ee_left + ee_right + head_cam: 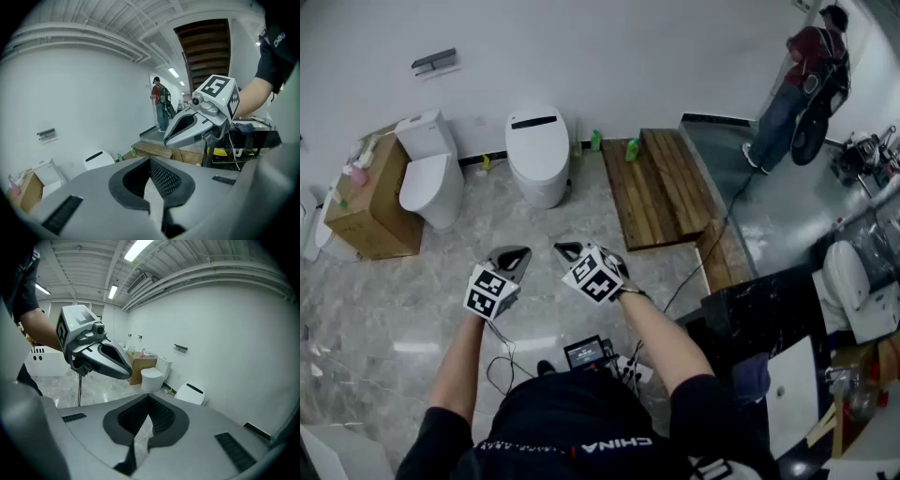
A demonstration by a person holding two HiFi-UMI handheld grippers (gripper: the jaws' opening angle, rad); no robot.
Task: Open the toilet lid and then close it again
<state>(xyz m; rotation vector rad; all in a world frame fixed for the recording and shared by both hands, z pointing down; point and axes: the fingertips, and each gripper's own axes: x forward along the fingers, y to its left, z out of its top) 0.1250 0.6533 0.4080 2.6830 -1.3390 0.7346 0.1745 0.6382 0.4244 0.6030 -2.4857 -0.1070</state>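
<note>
A white smart toilet (537, 150) with a black strip on its lid stands against the far wall, lid down; it also shows in the left gripper view (97, 160) and the right gripper view (190, 393). To its left, a second white toilet (431, 173) with a tank has its lid down too. My left gripper (514, 255) and right gripper (567, 250) hover side by side over the floor, well short of both toilets. Both are shut, with nothing between their jaws (150, 164) (149, 401). Each gripper sees the other beside it.
A cardboard box (370, 202) sits left of the tank toilet. A wooden platform (661, 183) lies right of the smart toilet, with green bottles (632, 149) at its back. A person in red (806, 75) stands far right. Cables (694, 272) trail across the marble floor.
</note>
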